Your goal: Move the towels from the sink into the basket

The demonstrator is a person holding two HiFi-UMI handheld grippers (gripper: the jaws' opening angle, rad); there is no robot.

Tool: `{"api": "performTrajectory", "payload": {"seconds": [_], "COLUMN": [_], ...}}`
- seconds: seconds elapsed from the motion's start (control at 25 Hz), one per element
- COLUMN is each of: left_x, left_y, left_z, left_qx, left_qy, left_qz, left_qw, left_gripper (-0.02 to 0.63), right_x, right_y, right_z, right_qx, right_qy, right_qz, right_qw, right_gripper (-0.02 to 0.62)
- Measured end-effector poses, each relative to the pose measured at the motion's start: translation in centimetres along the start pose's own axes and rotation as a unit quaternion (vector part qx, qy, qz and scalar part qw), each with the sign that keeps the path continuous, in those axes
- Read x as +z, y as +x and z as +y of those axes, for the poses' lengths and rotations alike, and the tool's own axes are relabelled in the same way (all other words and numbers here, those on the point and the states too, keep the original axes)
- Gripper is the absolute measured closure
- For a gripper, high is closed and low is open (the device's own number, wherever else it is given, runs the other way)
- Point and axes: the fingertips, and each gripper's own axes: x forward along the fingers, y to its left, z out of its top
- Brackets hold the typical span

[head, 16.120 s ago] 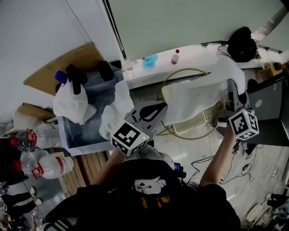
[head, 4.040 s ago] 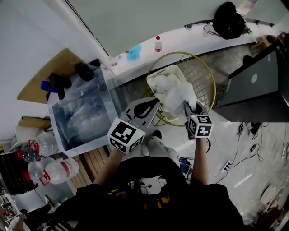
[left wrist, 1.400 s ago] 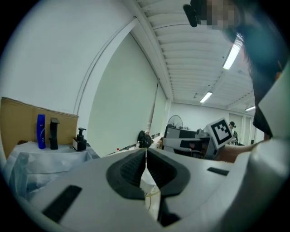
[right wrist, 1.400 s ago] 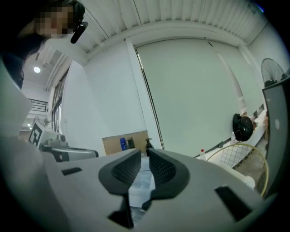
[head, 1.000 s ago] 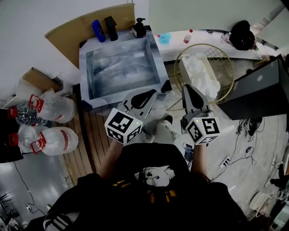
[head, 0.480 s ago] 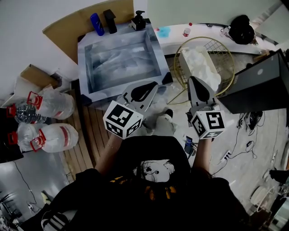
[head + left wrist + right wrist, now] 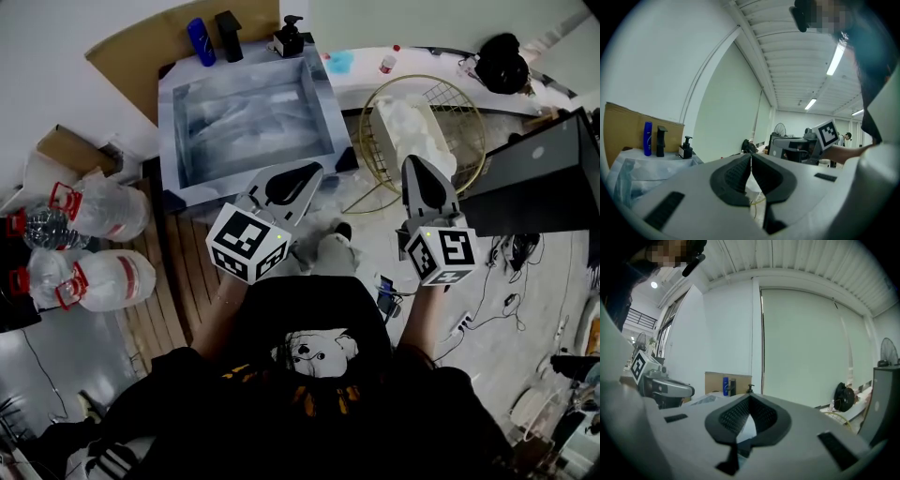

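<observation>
1. Both hand-held grippers are hanging back by the person's body now. A few seconds earlier the right hand-held gripper (image 7: 417, 171) was reaching over the basket (image 7: 461, 105) with a white towel.
2. Its jaws are pressing together on nothing, and the left hand-held gripper (image 7: 307, 174) is likewise sitting closed and empty.
3. The sink (image 7: 246, 127), at the upper centre of the frame, is showing only its pale lining, with no towel lying in it that I can see.
4. The white towels (image 7: 412, 136) are lying heaped in the basket at the upper right.
5. Judging by this, the transfer is looking finished. The next move is calling only for a last check of the sink, or for resting both hand-held grippers.
</observation>
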Motion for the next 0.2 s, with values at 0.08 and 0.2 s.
{"api": "performTrajectory", "payload": {"seconds": [0.08,0.2], "left_x": [-0.05,-0.04], "left_y": [-0.02,-0.03], "left_z": [0.16,0.49], "left_qx": [0.002,0.007], "left_qy": [-0.001,-0.003], "left_qz": [0.001,0.001], "left_qw": [1.0,1.0], "left_gripper": [0.594,0.594], "right_x": [-0.14,-0.28], "right_y": [0.21,0.68], "right_z": [0.01,0.06], "right_qx": [0.002,0.007], "right_qy": [0.0,0.0], "right_qz": [0.003,0.006], "right_qw": [1.0,1.0], "right_gripper": [0.591,0.591]}}
